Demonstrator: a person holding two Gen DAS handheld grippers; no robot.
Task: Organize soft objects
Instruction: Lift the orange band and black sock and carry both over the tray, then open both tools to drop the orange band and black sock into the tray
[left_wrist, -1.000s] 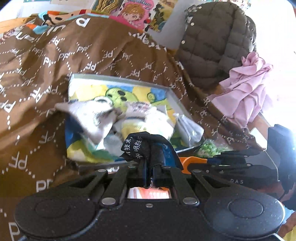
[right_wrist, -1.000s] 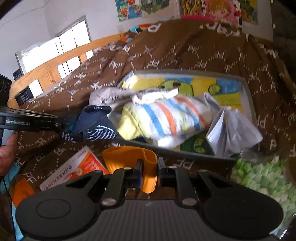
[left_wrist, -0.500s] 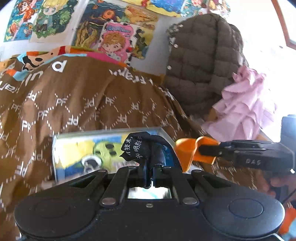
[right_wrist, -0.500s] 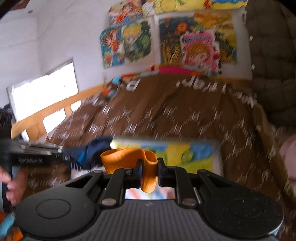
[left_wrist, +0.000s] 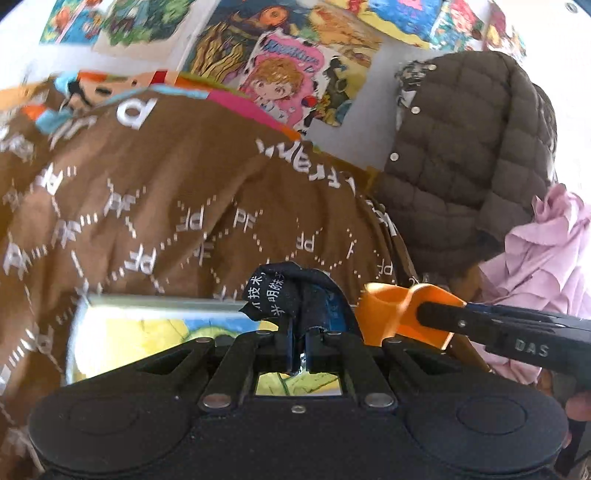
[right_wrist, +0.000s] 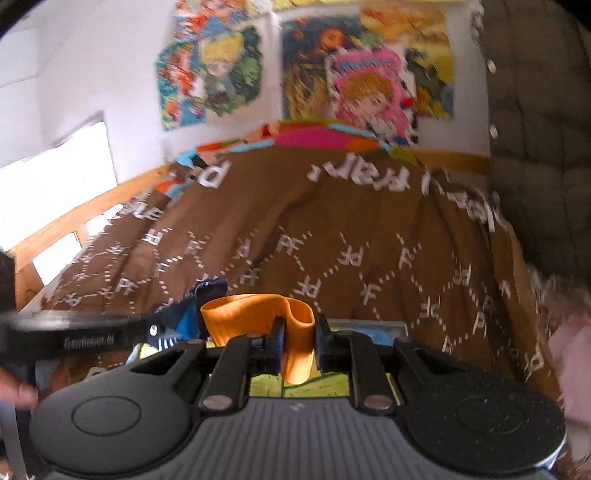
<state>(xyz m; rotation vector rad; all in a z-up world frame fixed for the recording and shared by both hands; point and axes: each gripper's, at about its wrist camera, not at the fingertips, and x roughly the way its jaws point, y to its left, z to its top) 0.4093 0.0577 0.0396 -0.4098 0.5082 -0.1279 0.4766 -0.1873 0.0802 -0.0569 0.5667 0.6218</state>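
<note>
Both grippers, left clamping the dark-blue printed sock, right the orange rubber band, should release only over the cartoon-printed tray

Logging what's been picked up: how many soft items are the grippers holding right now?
2: a dark navy sock in the left gripper, an orange band in the right gripper. Others may be hidden.

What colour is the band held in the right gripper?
Orange: the band, pinched in the right gripper, shows best in the right wrist view.
</note>
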